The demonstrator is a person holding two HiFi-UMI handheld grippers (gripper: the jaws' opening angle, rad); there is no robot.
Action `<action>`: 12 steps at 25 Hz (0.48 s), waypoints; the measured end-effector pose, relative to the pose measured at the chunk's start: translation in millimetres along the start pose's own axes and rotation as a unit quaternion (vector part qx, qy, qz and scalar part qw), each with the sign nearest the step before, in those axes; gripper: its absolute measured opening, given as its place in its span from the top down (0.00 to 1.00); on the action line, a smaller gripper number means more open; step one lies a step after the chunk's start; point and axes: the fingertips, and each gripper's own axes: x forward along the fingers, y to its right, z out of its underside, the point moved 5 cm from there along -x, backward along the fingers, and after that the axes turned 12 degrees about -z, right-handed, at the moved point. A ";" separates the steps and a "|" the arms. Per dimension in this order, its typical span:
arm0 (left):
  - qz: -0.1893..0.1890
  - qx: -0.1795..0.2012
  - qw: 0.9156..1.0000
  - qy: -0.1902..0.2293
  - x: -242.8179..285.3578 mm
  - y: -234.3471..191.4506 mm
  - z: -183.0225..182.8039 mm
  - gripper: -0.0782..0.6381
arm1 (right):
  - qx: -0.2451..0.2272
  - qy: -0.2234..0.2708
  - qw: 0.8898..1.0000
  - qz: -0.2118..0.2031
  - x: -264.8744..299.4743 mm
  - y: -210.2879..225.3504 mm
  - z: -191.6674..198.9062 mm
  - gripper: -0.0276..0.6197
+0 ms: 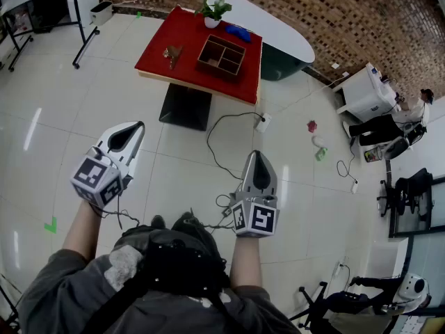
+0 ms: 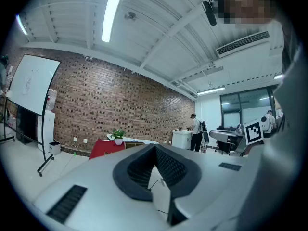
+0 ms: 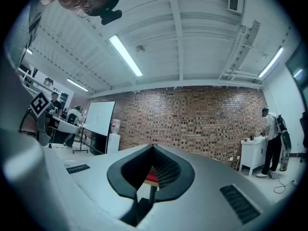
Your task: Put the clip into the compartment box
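Note:
The red table [image 1: 160, 58] stands far ahead, well beyond both grippers. On it sits the dark brown compartment box [image 1: 221, 56], and left of the box lies a small brownish object [image 1: 172, 53], probably the clip. My left gripper [image 1: 138, 126] is held up at the lower left, jaws shut and empty; in its own view the left gripper [image 2: 155, 147] has its tips meeting, with the red table [image 2: 103, 147] in the distance. My right gripper [image 1: 254, 154] is also shut on nothing; past the right gripper [image 3: 153, 147], a bit of the red table [image 3: 151, 178] shows through the gap.
A potted plant [image 1: 214, 11] and a blue object [image 1: 238, 32] sit at the table's far edge, before a white oval table [image 1: 285, 37]. A cable [image 1: 219, 152] and power strip [image 1: 263, 122] lie on the tiled floor. A white cabinet [image 1: 365, 92] and office chairs stand right.

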 end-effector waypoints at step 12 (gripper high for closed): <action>-0.016 0.003 1.000 -0.001 24.8 -25.6 0.3 0.84 | 0.004 0.010 1.000 -0.002 41.4 13.5 11.2 0.94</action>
